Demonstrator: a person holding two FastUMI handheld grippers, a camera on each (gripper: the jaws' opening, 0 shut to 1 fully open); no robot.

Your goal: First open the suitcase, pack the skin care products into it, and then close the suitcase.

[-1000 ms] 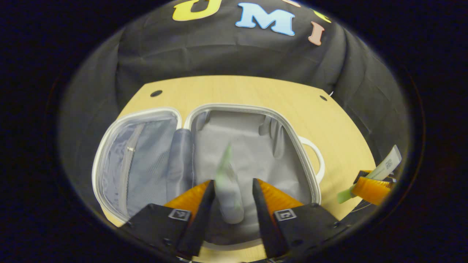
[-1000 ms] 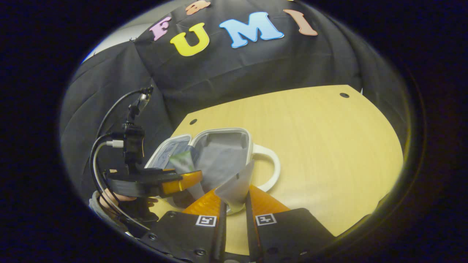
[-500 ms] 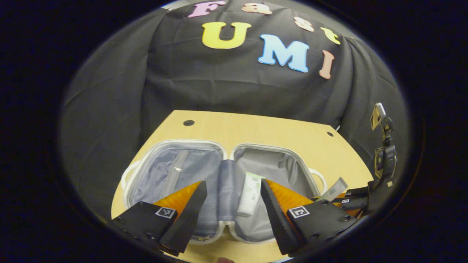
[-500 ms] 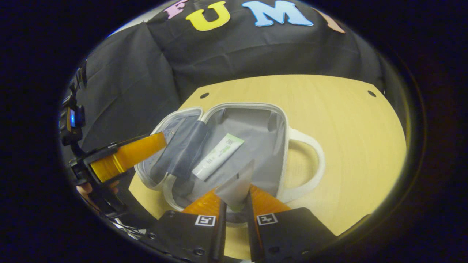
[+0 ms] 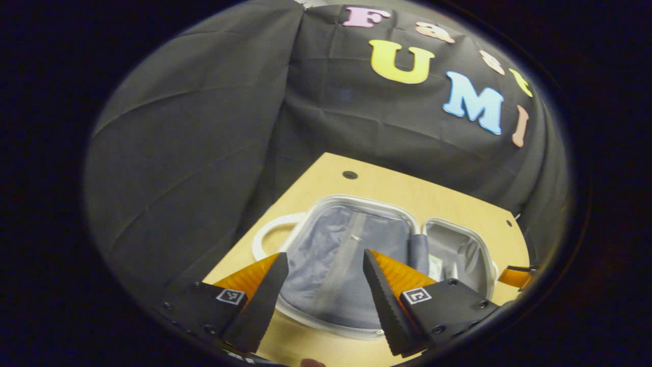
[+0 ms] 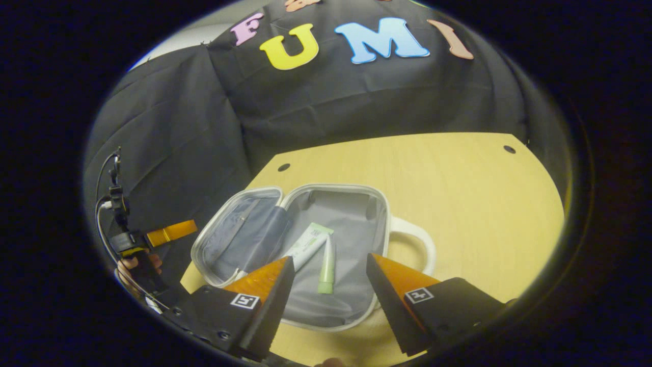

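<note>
Looking along my right gripper (image 6: 326, 300), I see its fingers now spread wide with nothing between them; half a second ago they were pinched on a grey-white tube. That tube, the pale green tube (image 6: 327, 264), now lies in the grey-lined half of the suitcase (image 6: 300, 244), just beside the white tube (image 6: 307, 247) that was already there; their near ends look close to touching, though I cannot tell whether they meet. The suitcase lies open flat on the wooden table (image 6: 458, 204), its zippered mesh half to the left and its white handle (image 6: 415, 247) sticking out to the right.

My left gripper (image 5: 323, 295) is spread as well and holds nothing, as it did before, but it has swung to the left: its view now looks over the mesh half of the suitcase (image 5: 351, 265), with the grey half pushed toward the right edge. There I can make out only a sliver of the white tube (image 5: 434, 266) past the centre fold; the green one is hidden from this side. The near rim of the suitcase is cut off behind the fingers (image 5: 387, 300). In the right gripper view, the left gripper (image 6: 170, 232) hangs off the table's left edge, held by a hand (image 6: 133, 262) that is mostly covered by cables.
</note>
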